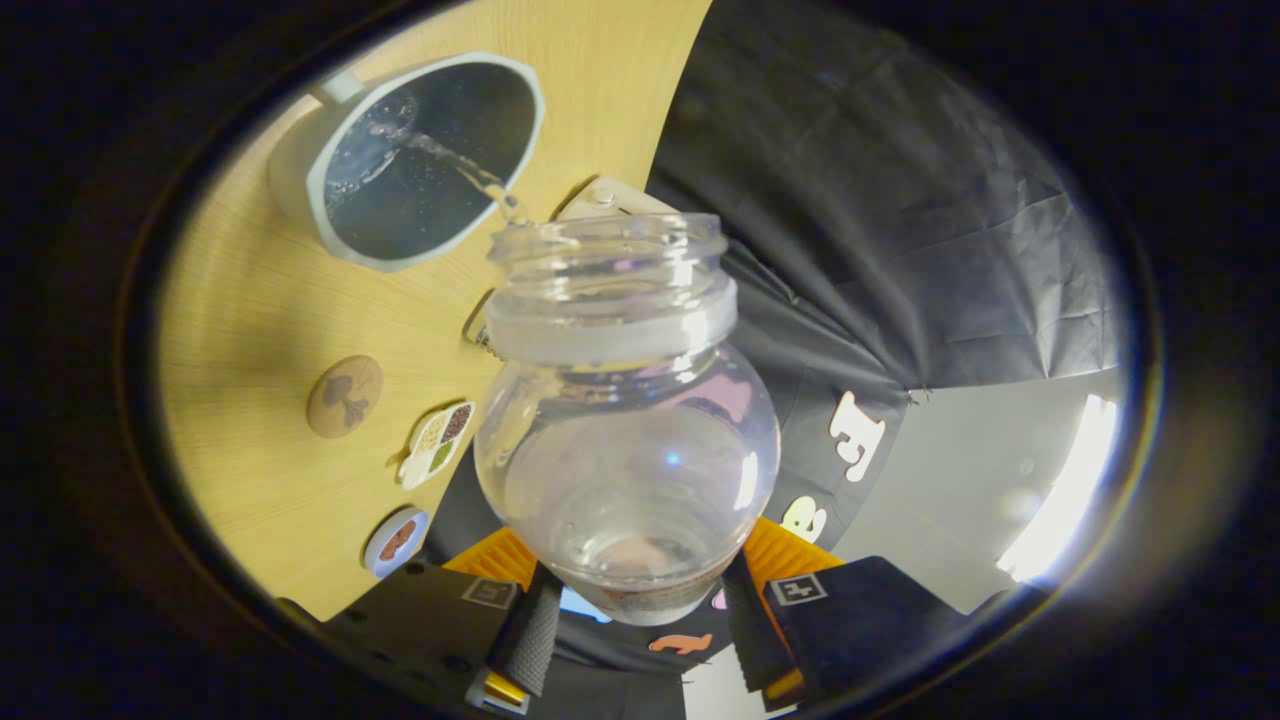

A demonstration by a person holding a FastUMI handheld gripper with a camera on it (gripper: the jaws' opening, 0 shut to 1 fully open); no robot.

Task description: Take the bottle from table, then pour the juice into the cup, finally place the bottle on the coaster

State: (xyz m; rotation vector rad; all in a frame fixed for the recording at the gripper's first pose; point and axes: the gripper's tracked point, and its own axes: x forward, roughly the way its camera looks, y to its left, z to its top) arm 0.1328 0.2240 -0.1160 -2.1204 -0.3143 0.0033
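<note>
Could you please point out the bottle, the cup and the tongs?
bottle (627, 470): gripper view, clear belly, gripped between the fingers.
cup (325, 215): gripper view, pale rim.
tongs (640, 620): gripper view, midway between the fingertips.

Bottle (628, 420) hides table edge; small white object (605, 198) behind mouth unidentifiable

Handheld gripper (640, 625), seen from its own camera.
Dark angular finger blocks carry small square white-outlined markers, orange panels behind them, ribbed pad (535, 630) on one finger.
</note>
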